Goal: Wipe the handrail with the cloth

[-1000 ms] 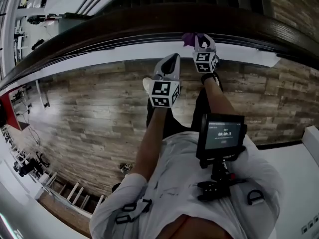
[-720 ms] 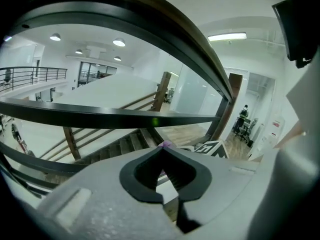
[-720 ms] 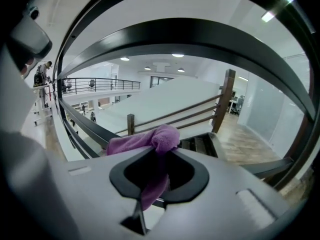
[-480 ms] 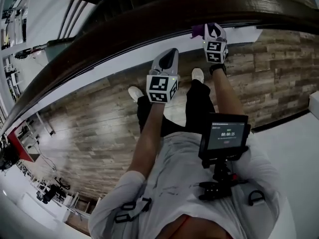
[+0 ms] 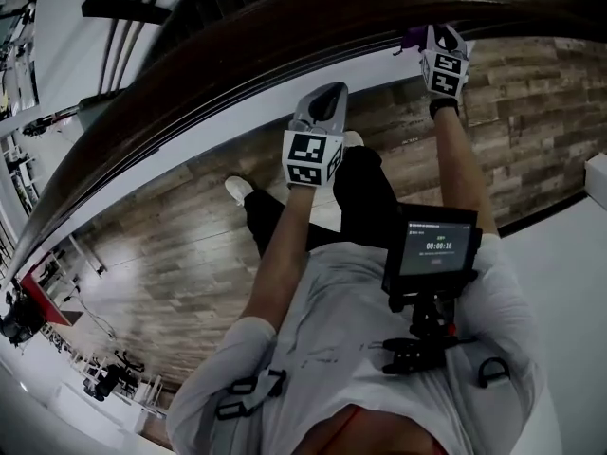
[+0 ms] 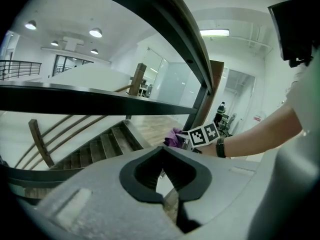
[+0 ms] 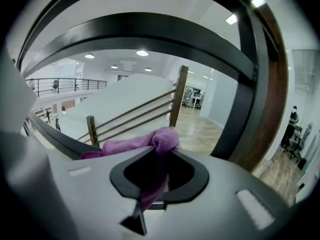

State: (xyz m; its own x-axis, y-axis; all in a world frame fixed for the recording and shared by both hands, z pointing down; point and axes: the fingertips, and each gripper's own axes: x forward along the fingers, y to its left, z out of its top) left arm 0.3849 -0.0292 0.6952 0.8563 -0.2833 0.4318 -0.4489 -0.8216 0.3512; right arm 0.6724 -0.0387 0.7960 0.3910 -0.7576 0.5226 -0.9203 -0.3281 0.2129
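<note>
Wiping step underway, I'd say: right gripper (image 5: 433, 38) clamps the cloth (image 5: 413, 38) against the handrail (image 5: 285, 36). Left gripper (image 5: 322, 104) is closed and empty below the handrail. Next: slide the cloth along, keep pressure.

Two grippers in shot: left gripper (image 5: 326, 98) upper centre, right gripper (image 5: 442, 38) upper right. One purple cloth (image 5: 413, 38) up there too. One dark wooden handrail (image 5: 285, 27) sweeping across the top. One screen (image 5: 433, 247) right of centre. Two white shoes: one shoe (image 5: 239, 190) left of centre, the other (image 5: 353, 138) mid-frame.
</note>
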